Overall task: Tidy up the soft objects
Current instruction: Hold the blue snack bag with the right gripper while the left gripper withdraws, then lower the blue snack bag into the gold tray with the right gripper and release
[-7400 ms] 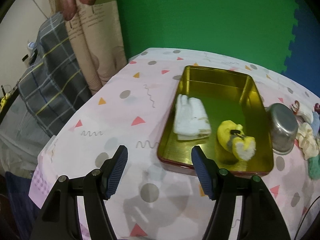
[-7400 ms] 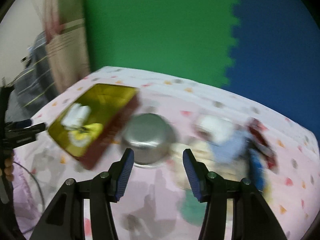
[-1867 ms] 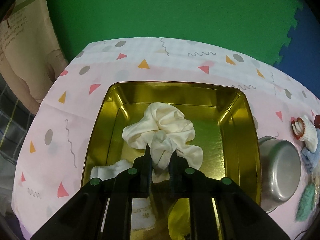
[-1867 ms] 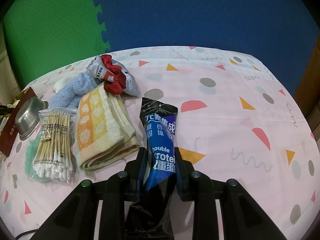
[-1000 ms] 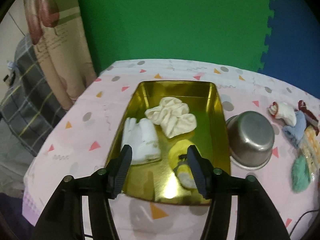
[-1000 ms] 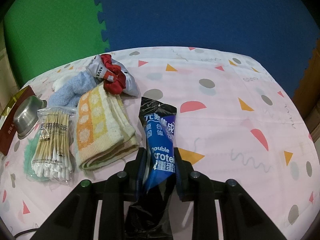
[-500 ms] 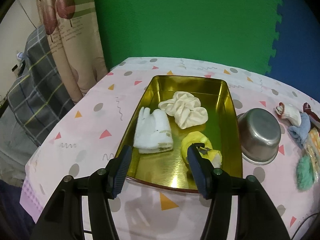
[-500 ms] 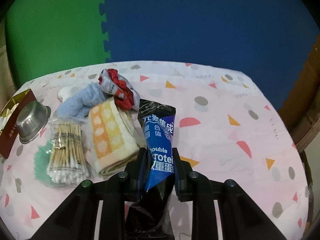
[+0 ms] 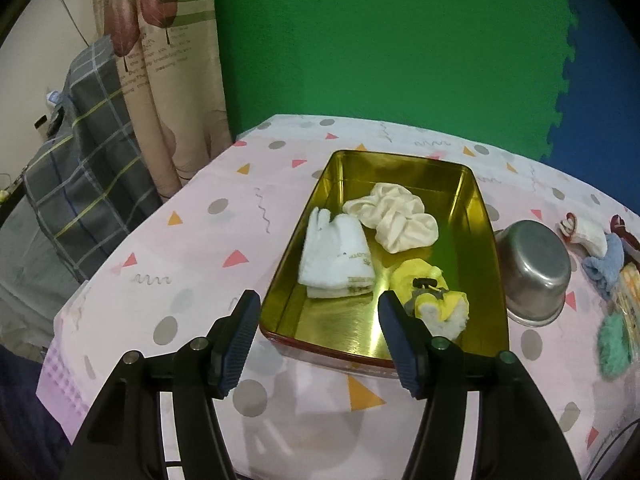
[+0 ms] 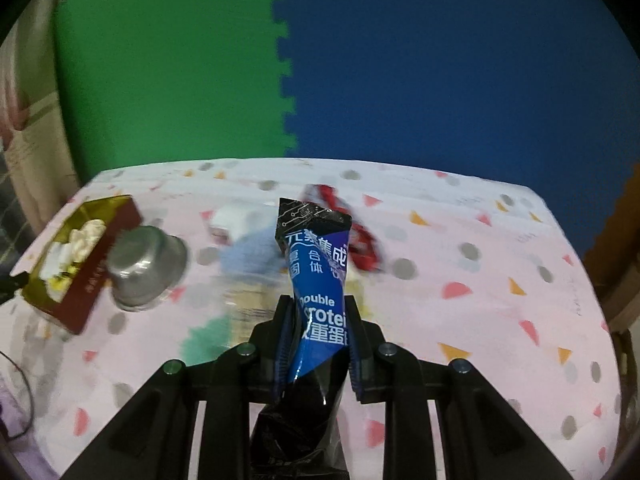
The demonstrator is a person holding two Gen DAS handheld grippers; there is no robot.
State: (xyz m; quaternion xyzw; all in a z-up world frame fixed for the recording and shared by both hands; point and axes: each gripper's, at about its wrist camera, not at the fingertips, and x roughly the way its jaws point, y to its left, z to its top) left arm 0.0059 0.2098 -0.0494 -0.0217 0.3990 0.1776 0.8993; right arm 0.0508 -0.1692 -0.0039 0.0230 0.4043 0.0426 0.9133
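left wrist view: the left tool [image 9: 316,336] hangs above the near edge of the tabletop [image 9: 192,248], its jaws opening with nothing between them. beyond its fingertips a gold tin [image 9: 476,220] rests on the patterned cloth and holds three soft things: a folded white cloth [image 9: 336,256] at the left, a cream scrunchie [image 9: 394,216] toward the far end, and a yellow and white soft item [image 9: 436,304] at the near right. a steel bowl [image 9: 534,268] stands upside down just beside the tin's right wall. further right lie a white sock [image 9: 588,232], a pale blue cloth [image 9: 608,264] and a green puff [image 9: 614,344], all outside the tin.

right wrist view: the right tool [image 10: 318,344] is clamped on a blue and black snack packet [image 10: 320,284], which stands up between the pads, clear of the tabletop [image 10: 480,300]. behind it, blurred, are a red wrapper [image 10: 360,240], the pale blue cloth [image 10: 250,256], the steel bowl [image 10: 146,268] and the gold tin [image 10: 100,268] at the left.
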